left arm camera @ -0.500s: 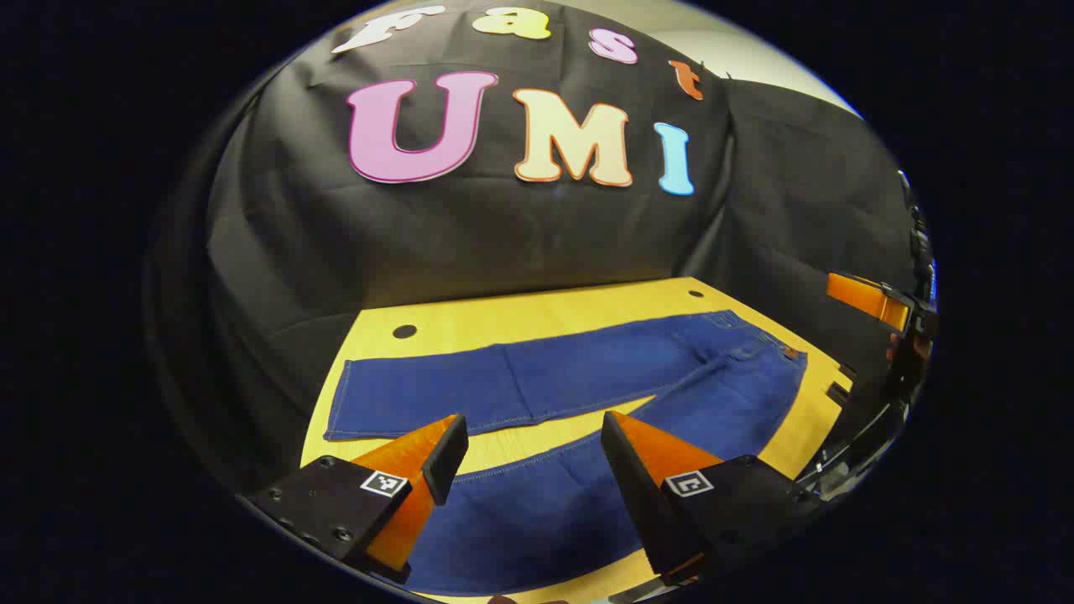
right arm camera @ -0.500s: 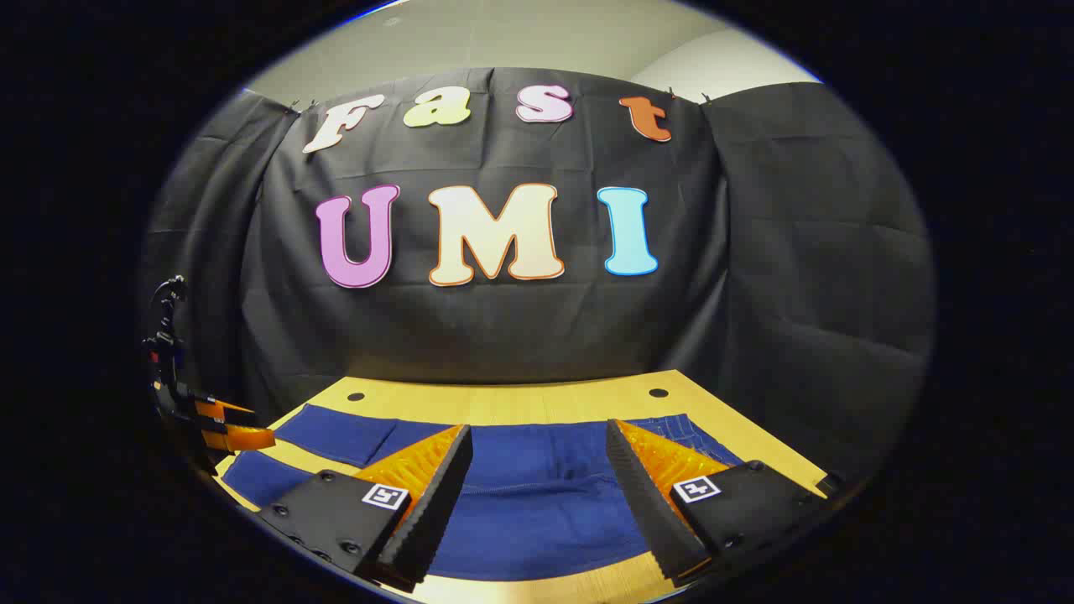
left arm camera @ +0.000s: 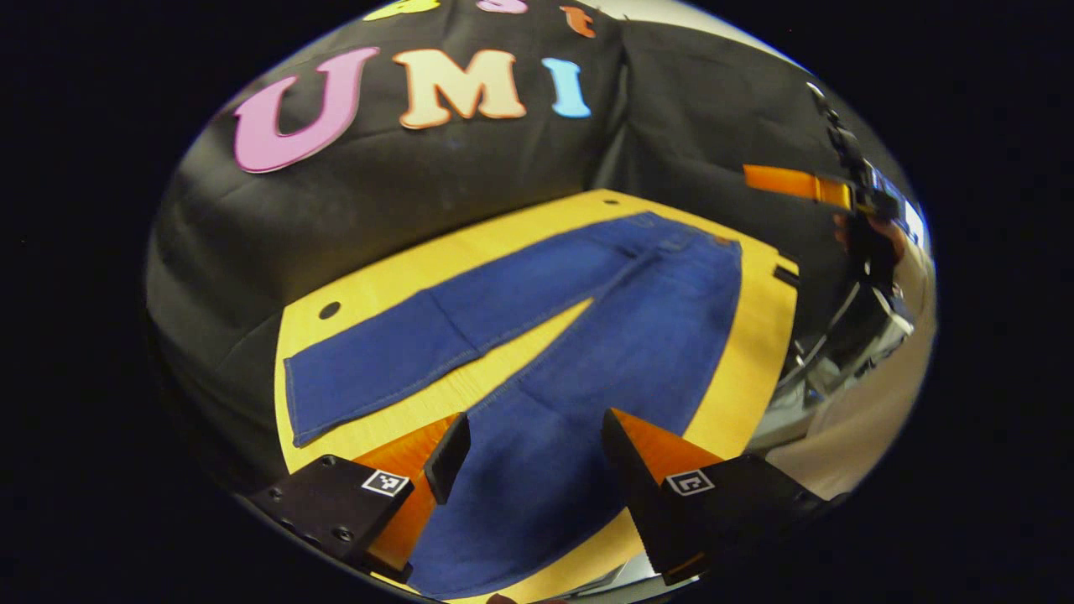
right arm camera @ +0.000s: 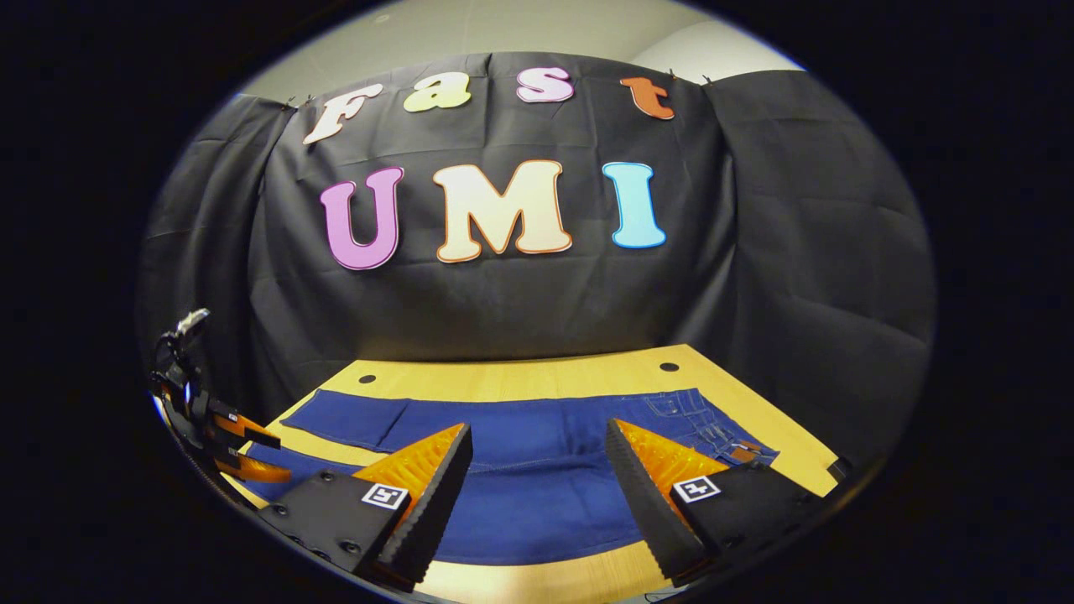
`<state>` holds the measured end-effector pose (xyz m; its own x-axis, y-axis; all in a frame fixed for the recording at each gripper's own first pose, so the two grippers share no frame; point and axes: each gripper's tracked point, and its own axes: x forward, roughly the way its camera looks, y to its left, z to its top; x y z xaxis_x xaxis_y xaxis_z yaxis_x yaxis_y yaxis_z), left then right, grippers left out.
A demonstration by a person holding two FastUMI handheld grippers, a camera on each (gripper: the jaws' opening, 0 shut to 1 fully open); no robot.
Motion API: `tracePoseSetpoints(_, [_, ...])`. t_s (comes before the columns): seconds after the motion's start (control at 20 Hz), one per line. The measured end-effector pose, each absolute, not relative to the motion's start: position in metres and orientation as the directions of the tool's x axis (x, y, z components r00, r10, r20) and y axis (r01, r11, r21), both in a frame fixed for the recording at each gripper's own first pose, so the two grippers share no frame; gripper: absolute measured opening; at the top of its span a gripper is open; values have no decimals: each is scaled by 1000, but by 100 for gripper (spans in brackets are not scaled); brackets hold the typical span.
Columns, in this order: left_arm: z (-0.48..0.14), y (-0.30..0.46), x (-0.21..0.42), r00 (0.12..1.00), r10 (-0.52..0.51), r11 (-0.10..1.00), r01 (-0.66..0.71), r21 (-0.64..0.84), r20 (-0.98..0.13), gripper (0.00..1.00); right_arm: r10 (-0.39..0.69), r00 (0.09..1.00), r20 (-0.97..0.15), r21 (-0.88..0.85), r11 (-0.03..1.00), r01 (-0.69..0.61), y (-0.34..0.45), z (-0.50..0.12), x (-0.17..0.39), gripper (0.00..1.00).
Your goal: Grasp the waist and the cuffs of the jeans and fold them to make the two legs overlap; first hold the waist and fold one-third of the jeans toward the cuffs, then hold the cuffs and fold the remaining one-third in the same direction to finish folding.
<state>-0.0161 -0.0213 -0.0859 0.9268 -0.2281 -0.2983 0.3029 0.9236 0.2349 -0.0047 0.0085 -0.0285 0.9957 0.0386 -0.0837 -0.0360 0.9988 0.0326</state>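
Note:
Blue jeans (left arm camera: 587, 335) lie flat on the yellow table (left arm camera: 755, 327), the two legs spread in a V. The waist (left arm camera: 696, 243) is at the far right, the far leg's cuff (left arm camera: 294, 403) at the left. My left gripper (left arm camera: 533, 436) hovers open above the near leg, nothing between its fingers. In the right gripper view the jeans (right arm camera: 537, 495) stretch across the table, the waist (right arm camera: 713, 428) at the right. My right gripper (right arm camera: 537, 453) is open above the seat area. The left gripper (right arm camera: 243, 445) shows far left there; the right gripper (left arm camera: 797, 184) shows far right in the left gripper view.
The yellow table (right arm camera: 520, 382) has round holes (right arm camera: 669, 367) near its back corners and a hole (left arm camera: 329, 309) at the left. Black cloth walls stand close behind and beside it. A hand (left arm camera: 873, 239) holds the right gripper past the table's right edge.
The left gripper has risen and swung, so it looks down the near leg toward the waist. The right gripper has lifted slightly, showing more of the waist.

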Motion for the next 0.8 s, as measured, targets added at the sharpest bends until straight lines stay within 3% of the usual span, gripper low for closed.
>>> tracePoseSetpoints(0.05, [-95, -21, -21, 910, -239, 910, 332, 248, -339, 95, 45, 995, -87, 33, 999, -42, 11, -31, -4, 95])
tracePoseSetpoints(0.4, [-160, -1, -63, 749, -274, 821, 509, 259, -603, 93, 84, 987, -138, 9, 996, -84, 27, -51, -2, 98])
tracePoseSetpoints(0.8, [-206, 27, -90, 611, -175, 777, 567, 273, -772, 94, 119, 976, -183, -1, 993, -121, 36, -67, 1, 95])
